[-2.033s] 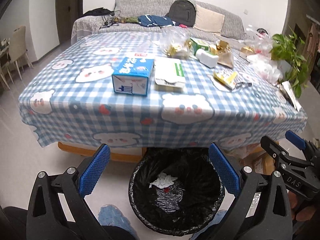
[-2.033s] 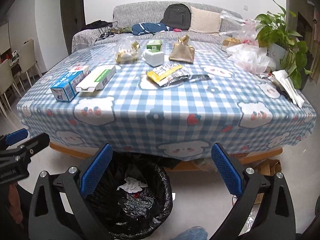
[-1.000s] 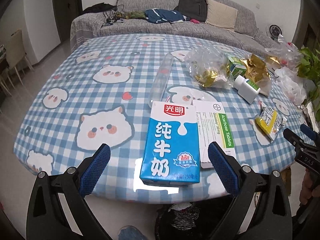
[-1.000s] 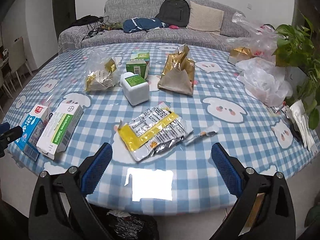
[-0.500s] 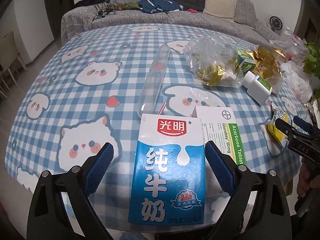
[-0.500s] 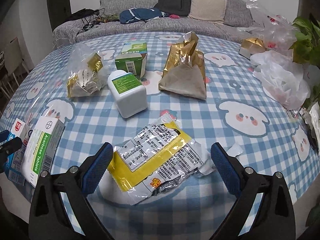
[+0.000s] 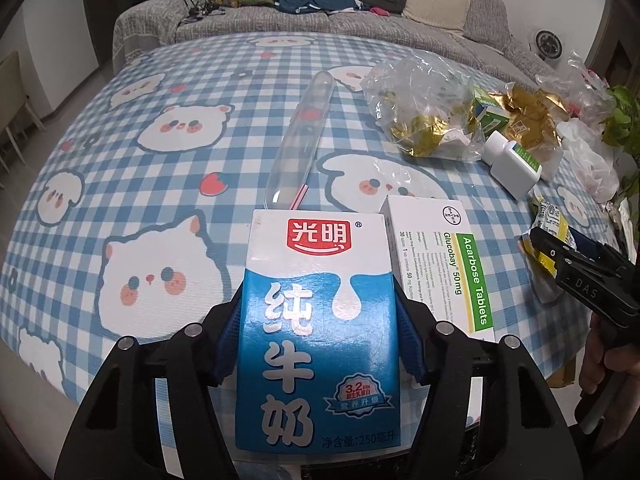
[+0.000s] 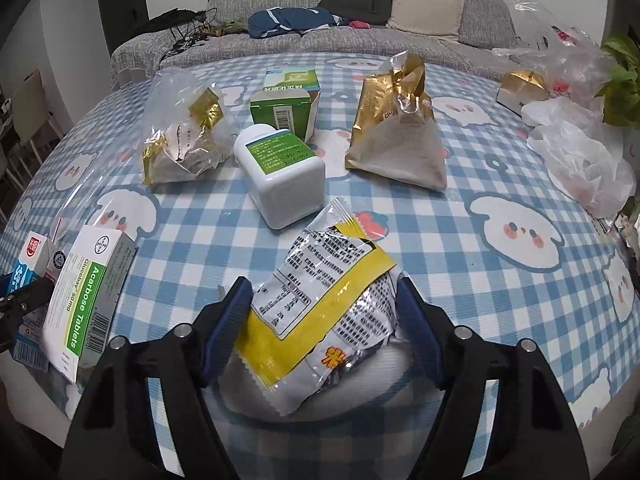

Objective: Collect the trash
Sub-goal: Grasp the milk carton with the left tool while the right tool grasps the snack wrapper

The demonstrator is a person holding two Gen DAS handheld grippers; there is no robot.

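Note:
A blue-and-white milk carton (image 7: 316, 280) lies flat on the checked tablecloth (image 7: 160, 80) at the near edge. My left gripper (image 7: 319, 336) straddles it, jaws closing, and both blue pads touch its long sides. In the right wrist view, a yellow-and-silver snack packet (image 8: 320, 280) lies on the cloth between the pads of my right gripper (image 8: 324, 320). Those jaws are closing too, with both pads against the packet's edges. Each gripper shows at the edge of the other's view: the right gripper (image 7: 576, 276), the left gripper (image 8: 20, 300).
A white tablet box (image 7: 440, 264) lies right beside the carton. Farther back are a clear plastic tube (image 7: 300, 140), a white bottle (image 8: 280, 172), a green box (image 8: 288, 100), a gold bag (image 8: 396, 132) and a clear bag of gold wrappers (image 8: 180, 140). White plastic bags (image 8: 580, 160) sit at the right.
Both grippers came from above the black bin up over the table and down onto the items. Their jaws have narrowed from wide open until the pads meet the carton and the packet.

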